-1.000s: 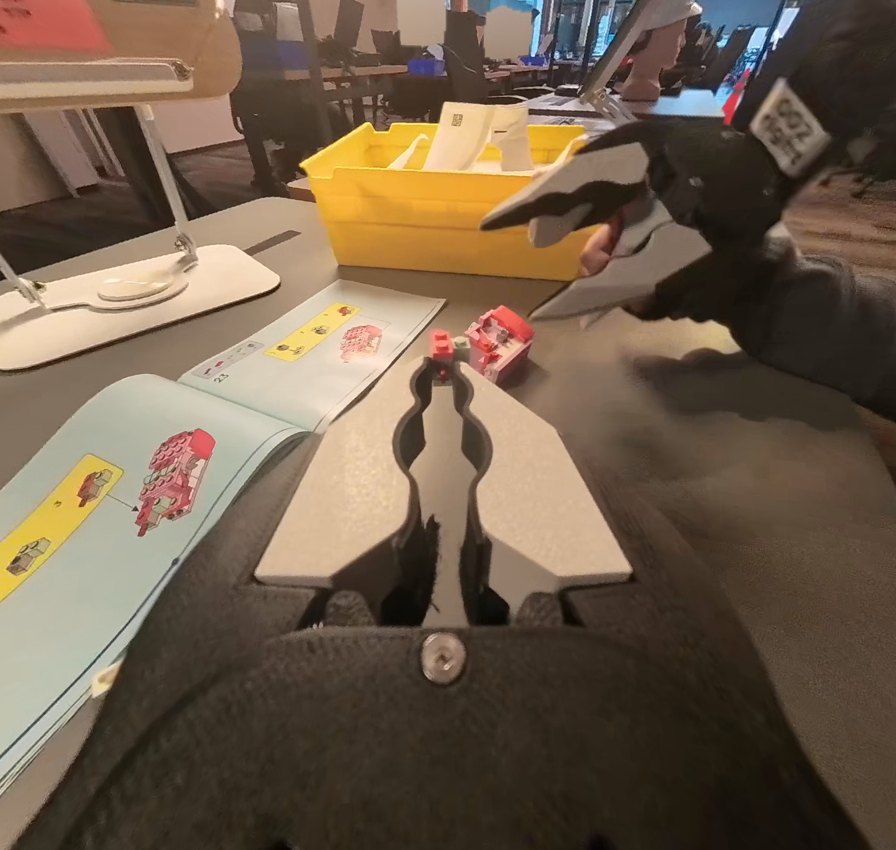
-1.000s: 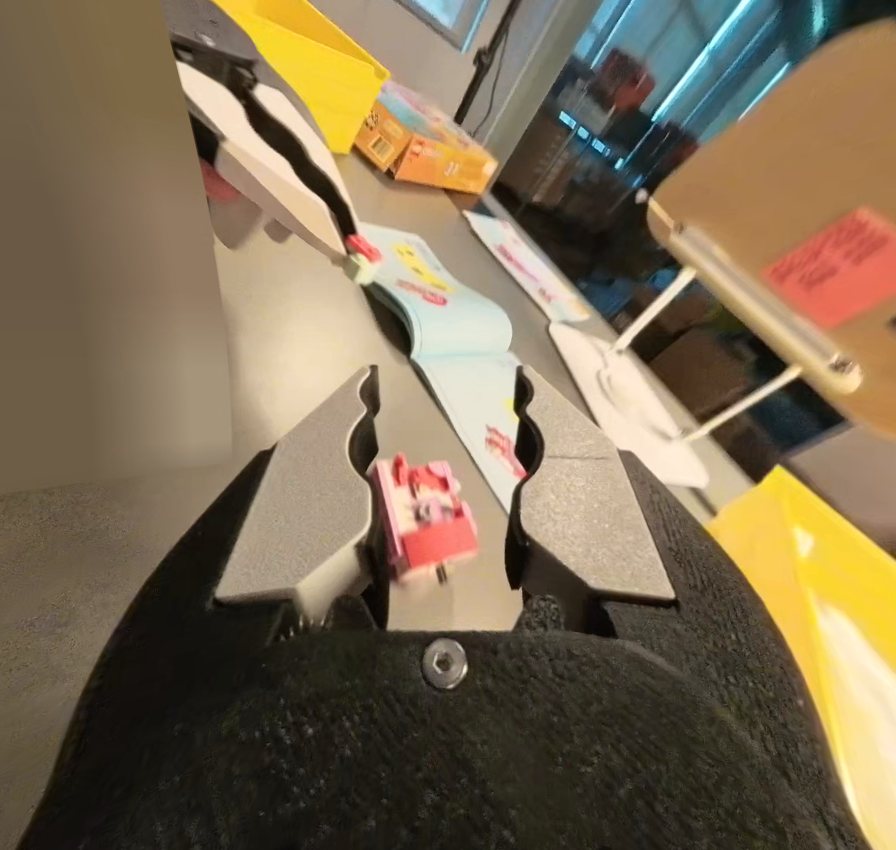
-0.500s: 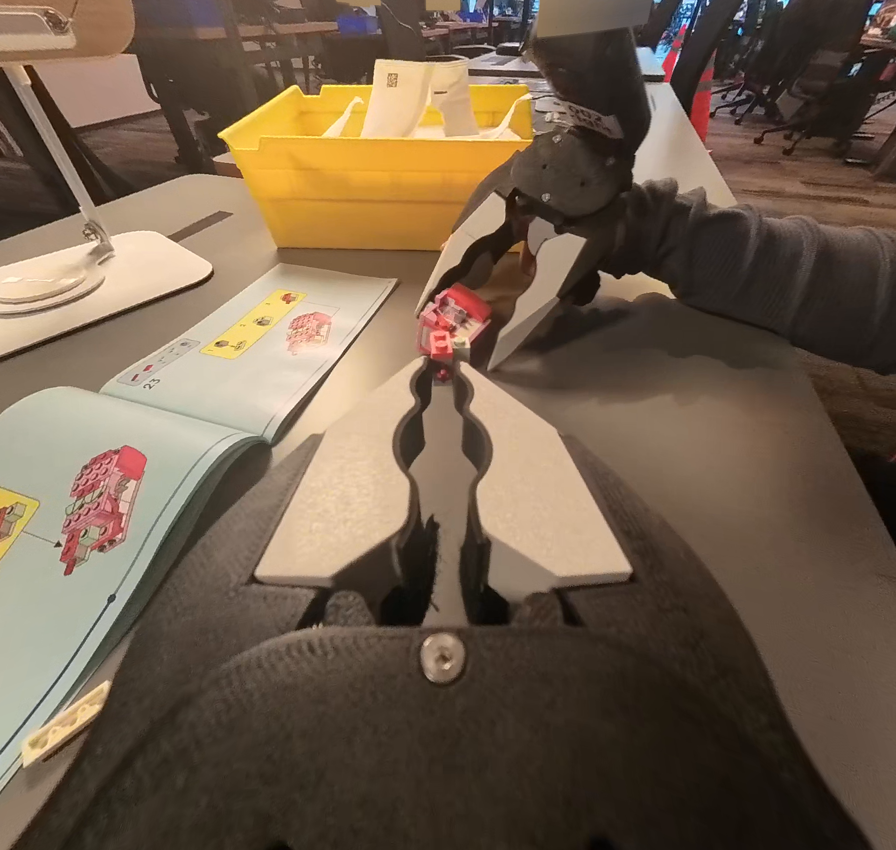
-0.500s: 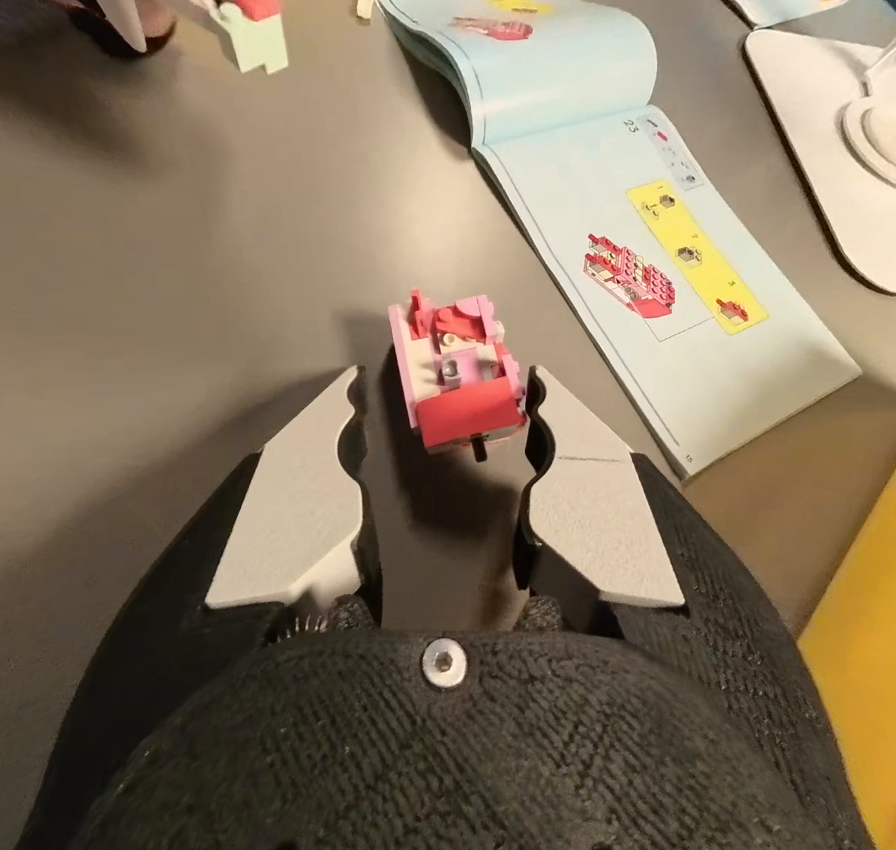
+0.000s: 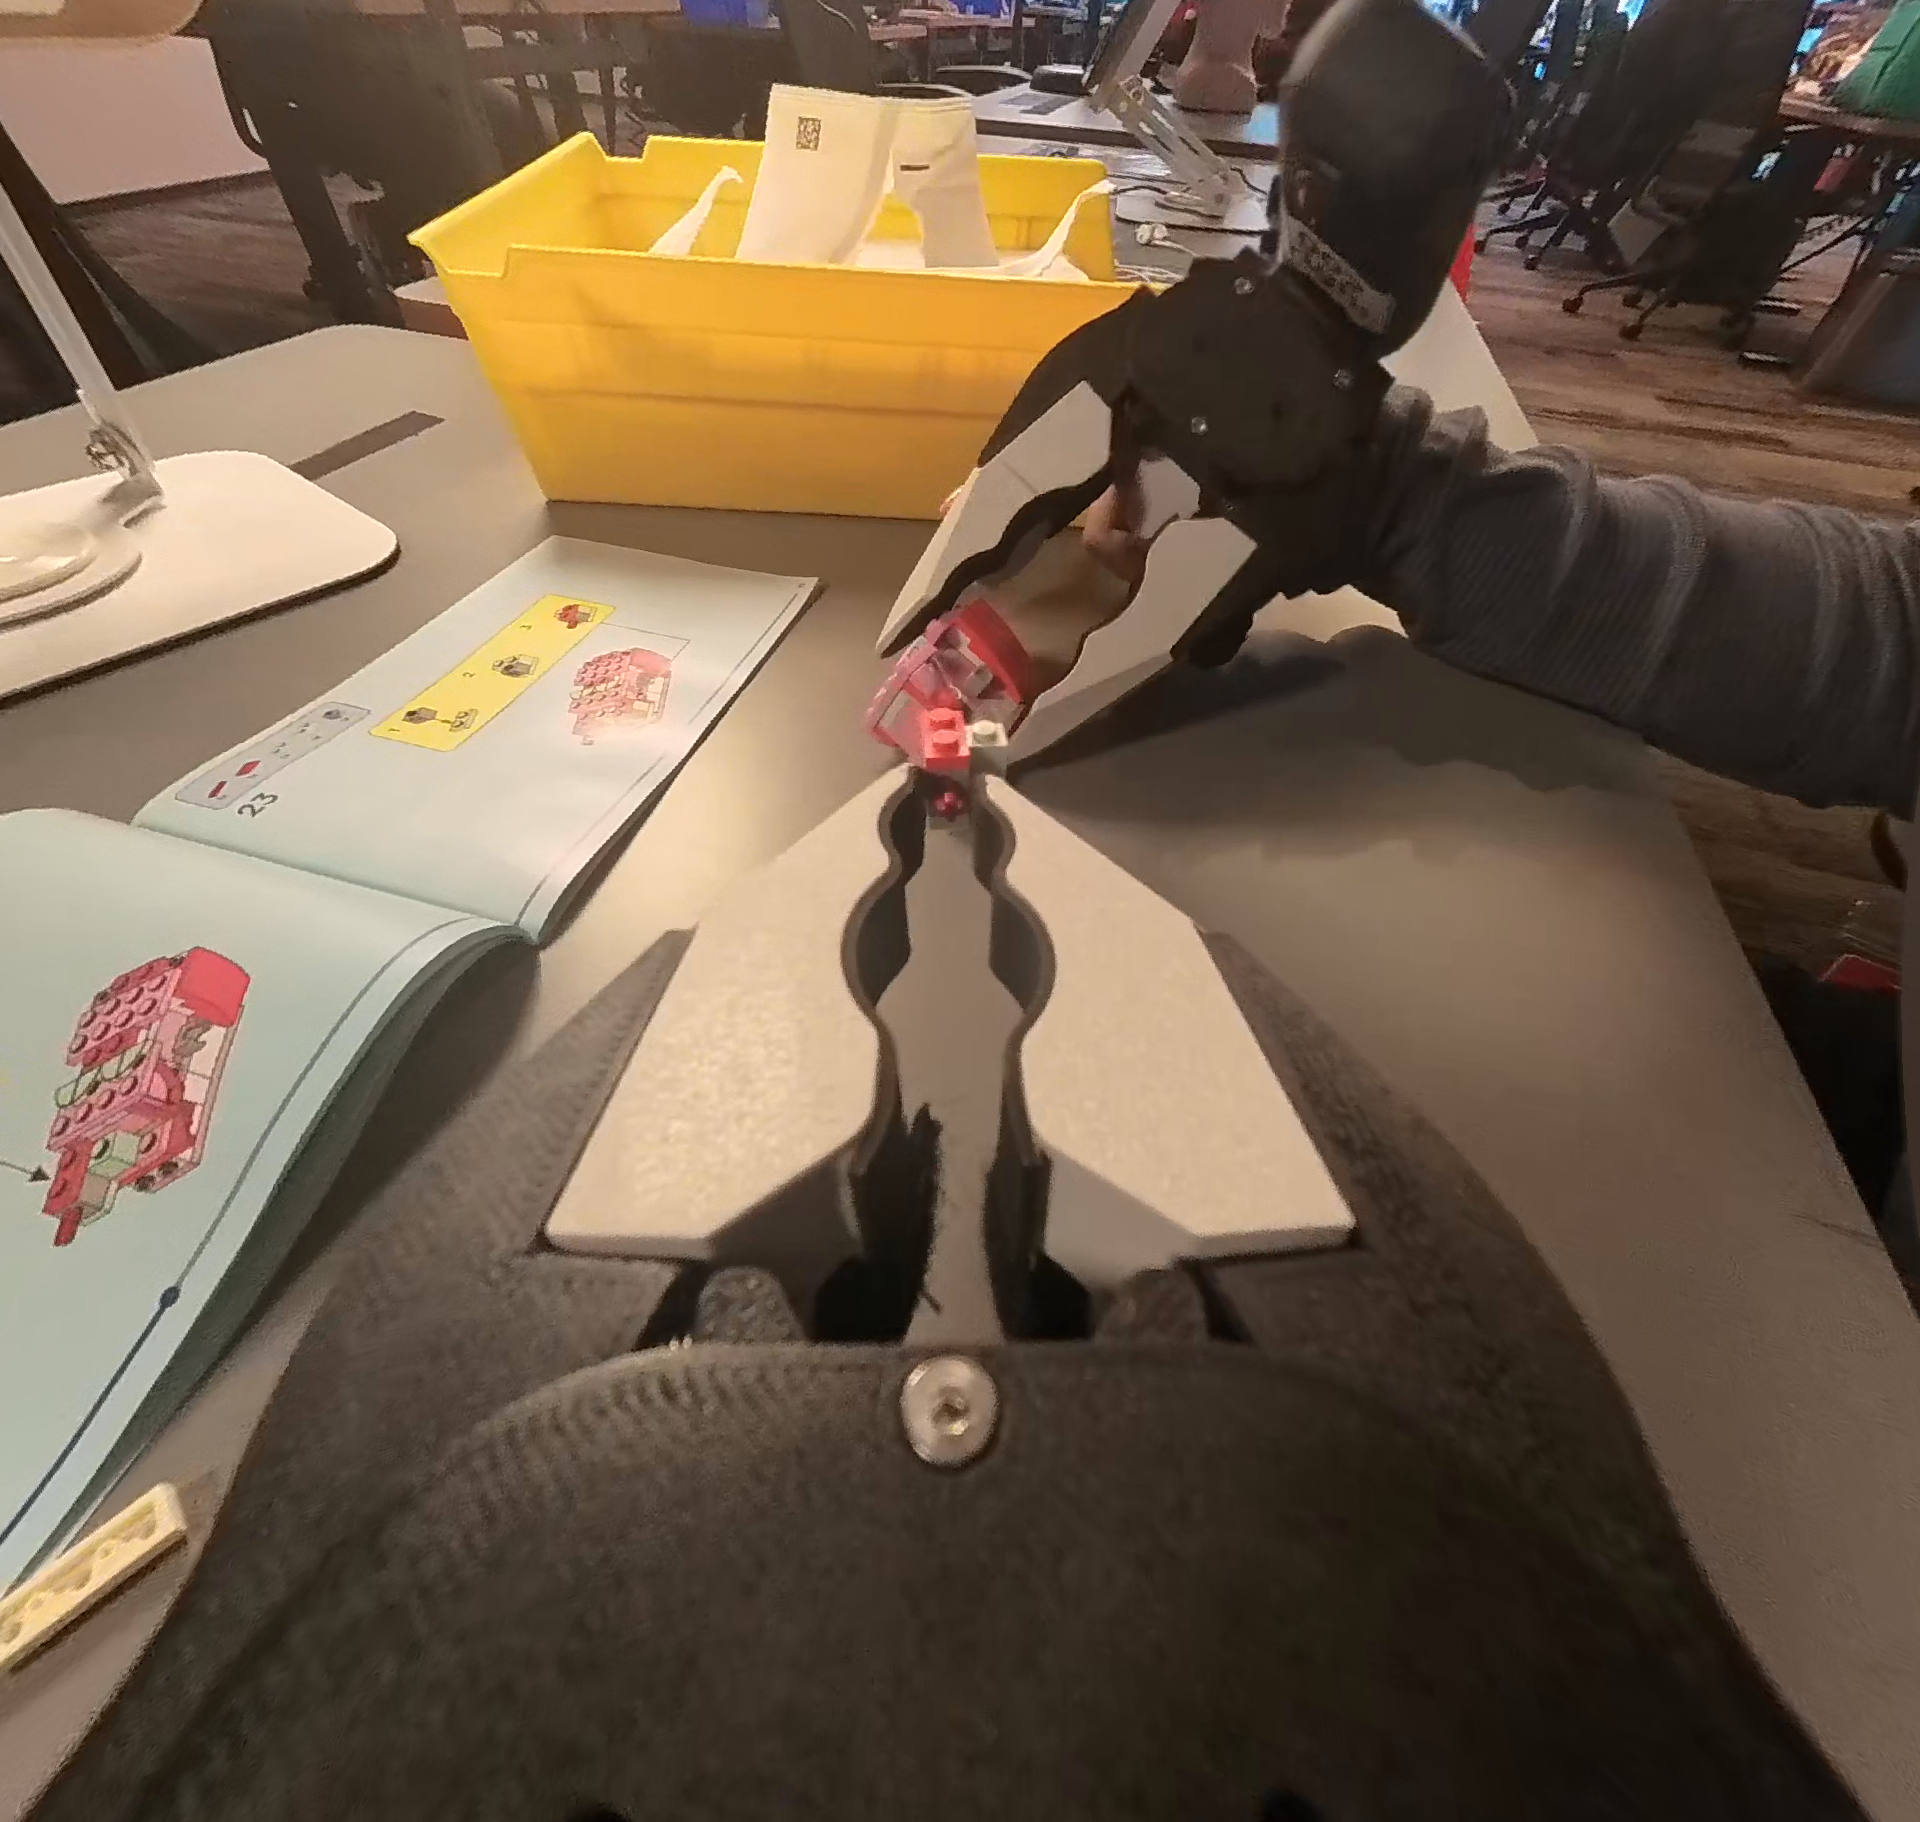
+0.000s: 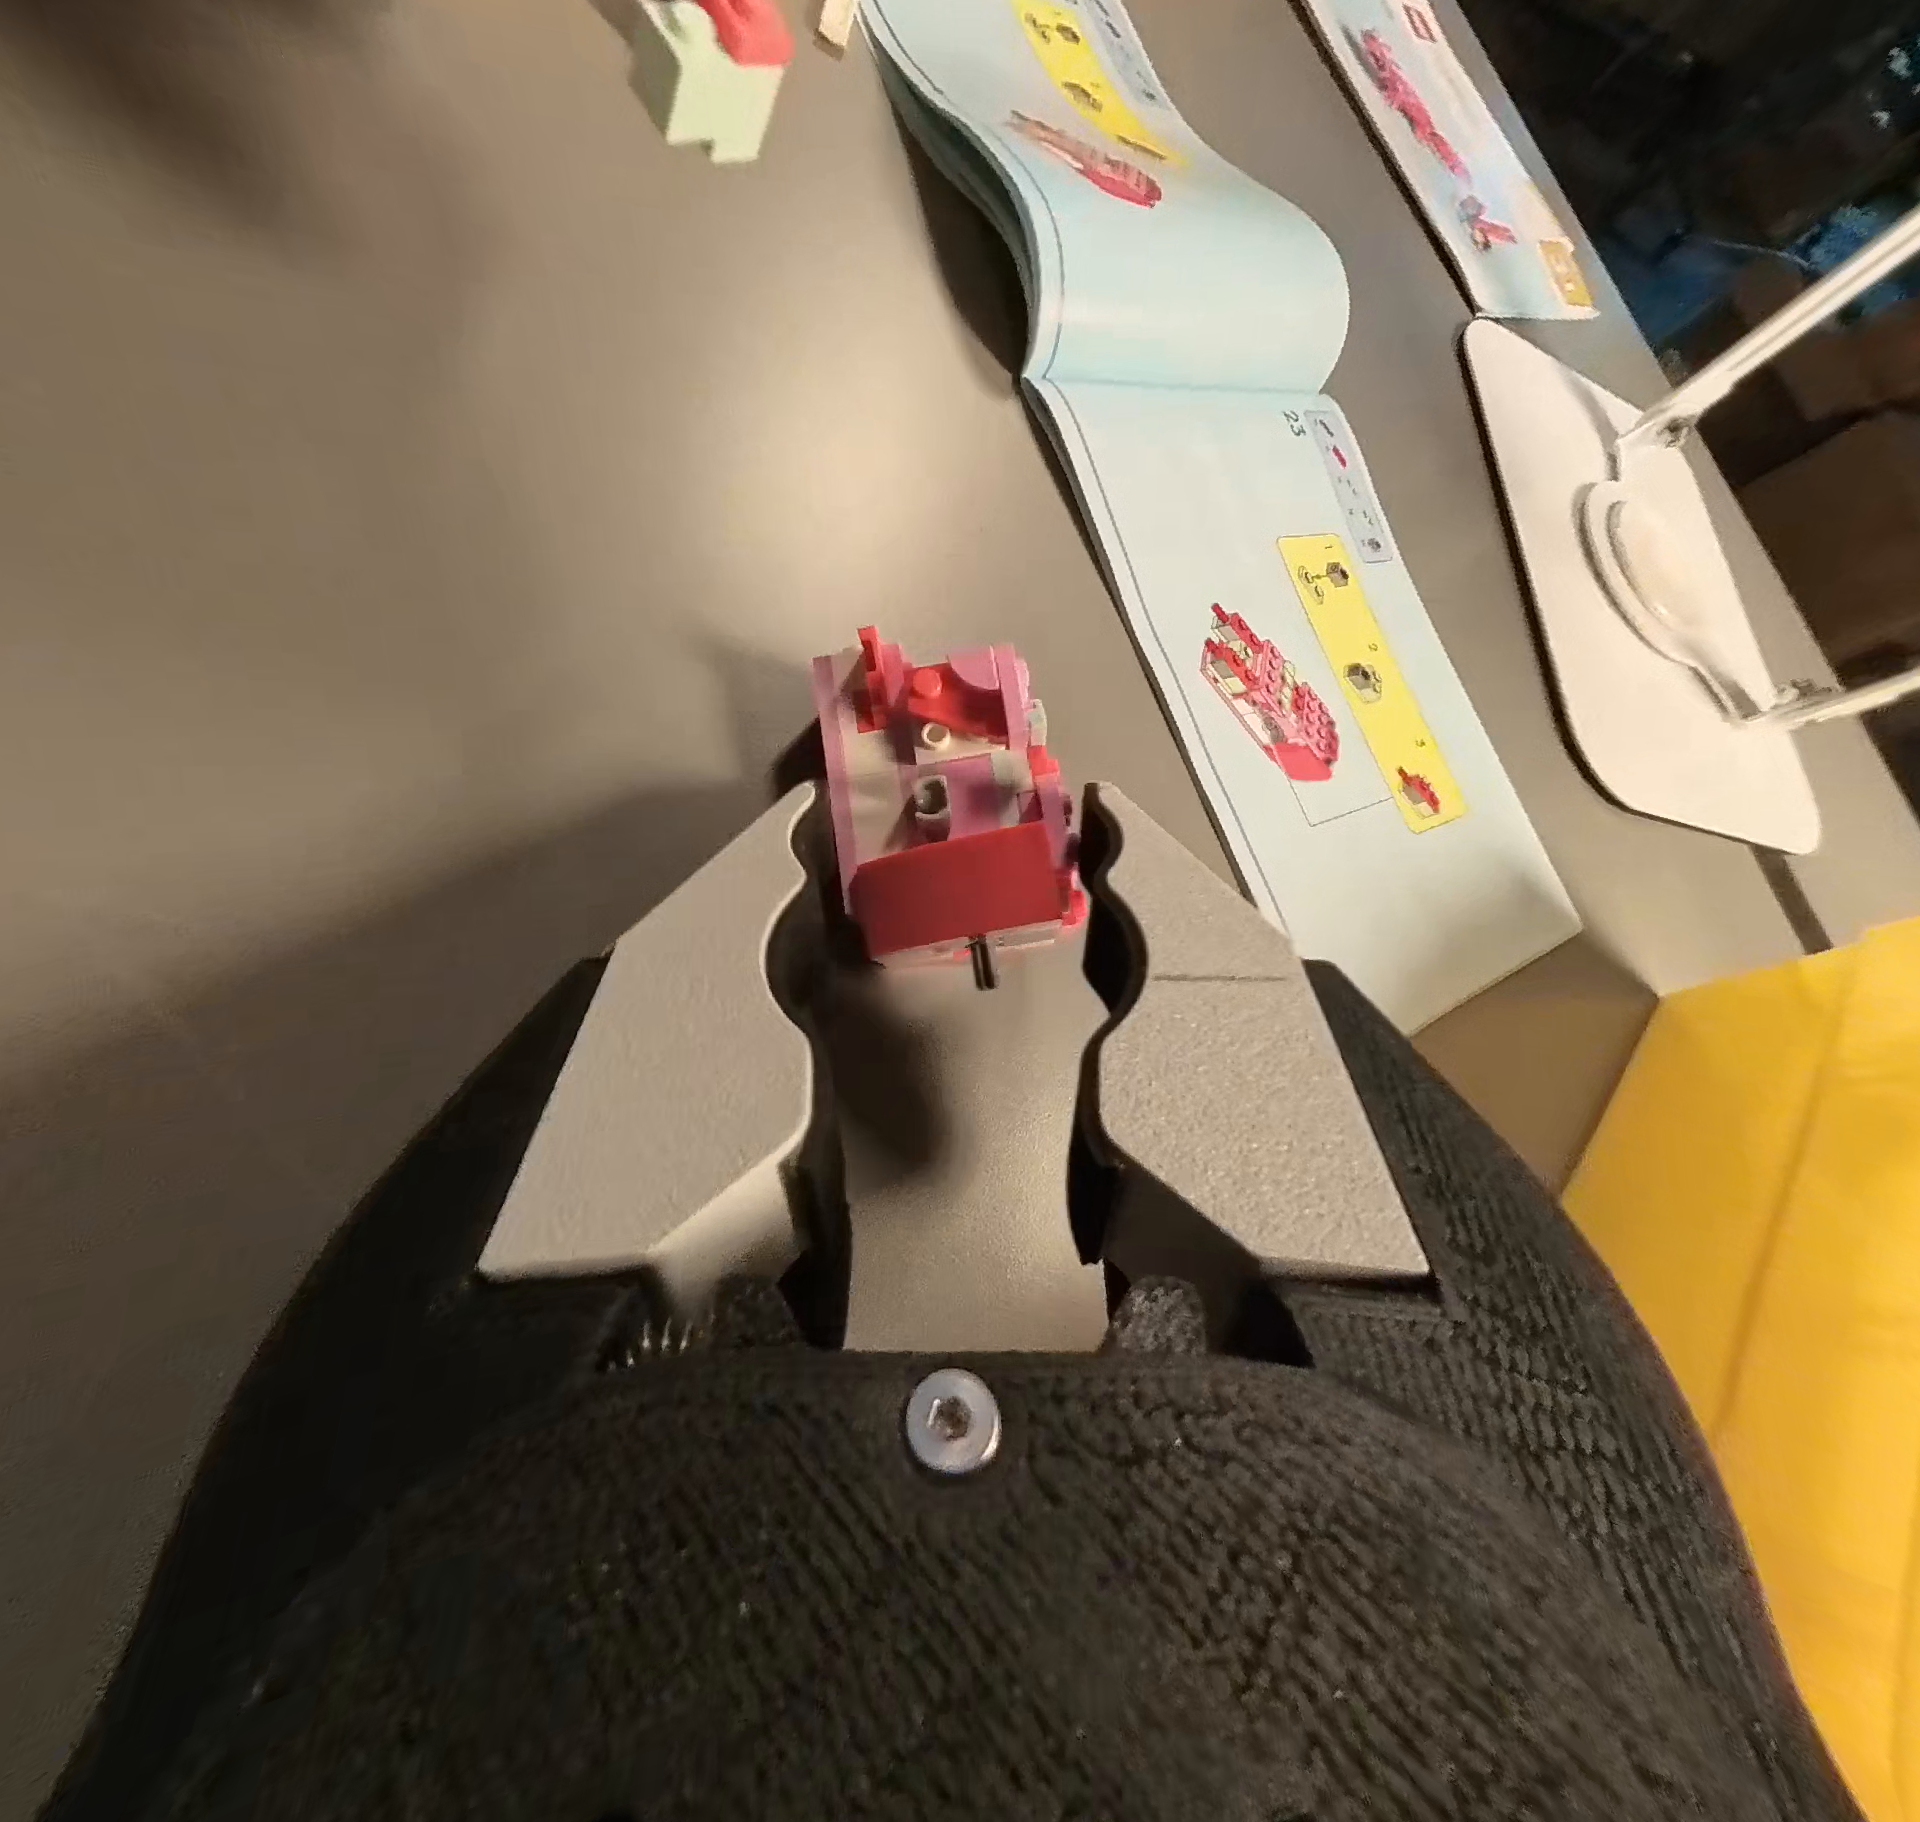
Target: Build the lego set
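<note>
While the left hand-held gripper [image 5: 943, 785] stands narrow, its fingertips pinch a small red brick assembly [image 5: 940, 736] with a pale piece on one side. Seen from that gripper, the right hand-held gripper [image 6: 951, 837] reaches in from 2 o'clock. Its fingers are closed to about half width on the two sides of a pink-and-red brick model [image 6: 935, 806], which tilts toward the small assembly and sits just beyond it at 12 o'clock, very nearly touching. I cannot tell whether the model rests on the grey counter [image 5: 1351, 941] or is held just clear of it. An open instruction booklet [image 5: 468, 733] lies at 10 o'clock and a yellow bin [image 5: 769, 370] stands farther off at 12. A loose cream plate [image 5: 94, 1554] lies at 8 o'clock.
</note>
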`<state>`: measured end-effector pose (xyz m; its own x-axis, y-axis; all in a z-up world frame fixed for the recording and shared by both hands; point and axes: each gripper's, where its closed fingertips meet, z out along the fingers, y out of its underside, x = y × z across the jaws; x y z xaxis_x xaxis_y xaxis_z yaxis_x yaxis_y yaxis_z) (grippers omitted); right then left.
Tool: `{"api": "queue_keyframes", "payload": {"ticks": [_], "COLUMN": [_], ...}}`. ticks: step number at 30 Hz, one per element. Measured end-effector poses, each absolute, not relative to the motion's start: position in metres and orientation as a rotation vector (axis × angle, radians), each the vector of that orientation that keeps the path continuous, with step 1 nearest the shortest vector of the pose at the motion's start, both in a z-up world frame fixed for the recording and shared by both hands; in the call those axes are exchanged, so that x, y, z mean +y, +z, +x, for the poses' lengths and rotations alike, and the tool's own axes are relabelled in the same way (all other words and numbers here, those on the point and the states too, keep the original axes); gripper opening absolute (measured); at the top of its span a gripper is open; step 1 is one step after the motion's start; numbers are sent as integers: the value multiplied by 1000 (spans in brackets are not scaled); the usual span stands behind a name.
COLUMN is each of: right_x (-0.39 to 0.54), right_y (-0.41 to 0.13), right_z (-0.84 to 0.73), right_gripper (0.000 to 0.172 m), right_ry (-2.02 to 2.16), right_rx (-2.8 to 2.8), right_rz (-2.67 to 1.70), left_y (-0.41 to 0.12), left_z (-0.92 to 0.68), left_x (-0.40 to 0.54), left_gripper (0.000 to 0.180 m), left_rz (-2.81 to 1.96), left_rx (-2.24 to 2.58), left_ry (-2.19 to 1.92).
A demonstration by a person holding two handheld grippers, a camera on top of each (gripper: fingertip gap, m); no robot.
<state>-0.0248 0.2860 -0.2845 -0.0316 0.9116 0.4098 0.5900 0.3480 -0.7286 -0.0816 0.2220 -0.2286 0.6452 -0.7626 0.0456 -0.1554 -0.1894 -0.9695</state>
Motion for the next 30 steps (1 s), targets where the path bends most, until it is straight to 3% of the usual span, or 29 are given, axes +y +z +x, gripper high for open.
{"api": "queue_keyframes", "payload": {"ticks": [12,30], "right_x": [239,220], "right_y": [-255,-232], "right_z": [-64,-72], "right_gripper": [45,45], "right_ry": [264,254], "right_rx": [-1727,-1649], "right_rz": [-803,-671], "left_y": [-235,-232], "left_z": [-94,-86], "left_x": [225,210], "left_gripper": [6,7], "left_rz": [-1842,-1847], "left_rx": [575,585], "left_ry": [-943,-1232]}}
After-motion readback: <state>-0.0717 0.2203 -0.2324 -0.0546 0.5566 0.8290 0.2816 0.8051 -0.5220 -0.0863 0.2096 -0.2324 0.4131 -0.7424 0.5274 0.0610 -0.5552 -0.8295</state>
